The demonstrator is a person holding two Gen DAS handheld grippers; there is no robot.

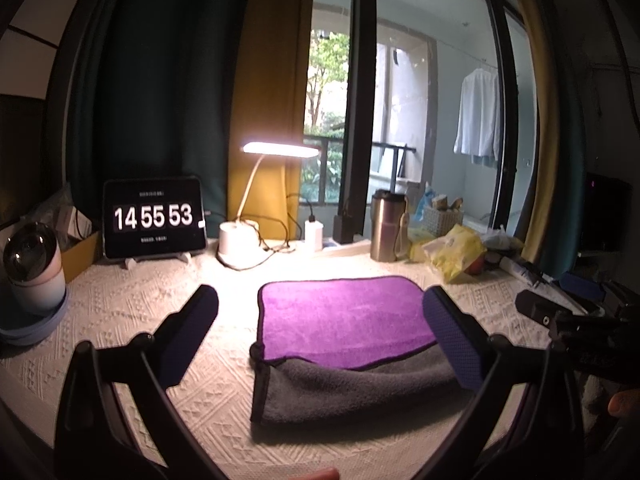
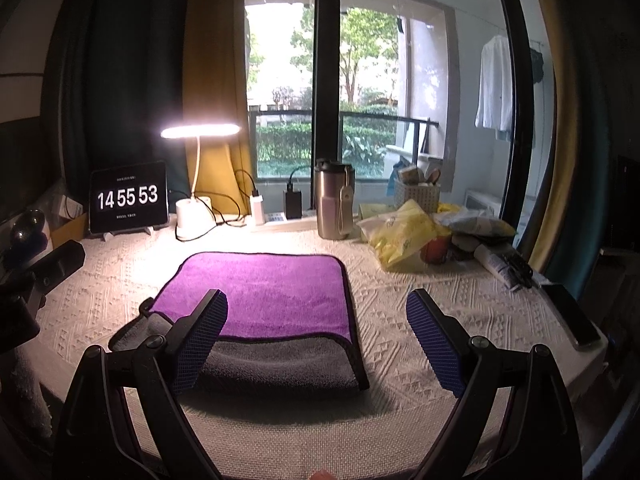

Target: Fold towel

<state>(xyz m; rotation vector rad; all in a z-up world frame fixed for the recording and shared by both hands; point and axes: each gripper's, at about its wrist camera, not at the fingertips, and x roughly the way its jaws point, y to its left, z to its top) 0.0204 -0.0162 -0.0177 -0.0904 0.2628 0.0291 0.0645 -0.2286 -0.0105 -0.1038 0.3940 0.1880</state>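
A purple towel [image 1: 344, 316] with a grey underside lies on the white textured tablecloth; its near part is folded over so a grey band [image 1: 352, 392] shows in front. It also shows in the right wrist view [image 2: 260, 292]. My left gripper [image 1: 320, 320] is open and empty, its fingers spread either side of the towel's near left part, above it. My right gripper [image 2: 316, 320] is open and empty above the towel's near right edge. The right gripper's body shows at the right of the left wrist view [image 1: 560, 316].
At the back stand a tablet clock [image 1: 154, 218], a lit desk lamp [image 1: 240, 240], a steel tumbler [image 1: 386, 226], yellow bags [image 1: 456, 250] and clutter. A round white device [image 1: 34, 268] sits far left. A phone [image 2: 572, 316] lies at the right table edge.
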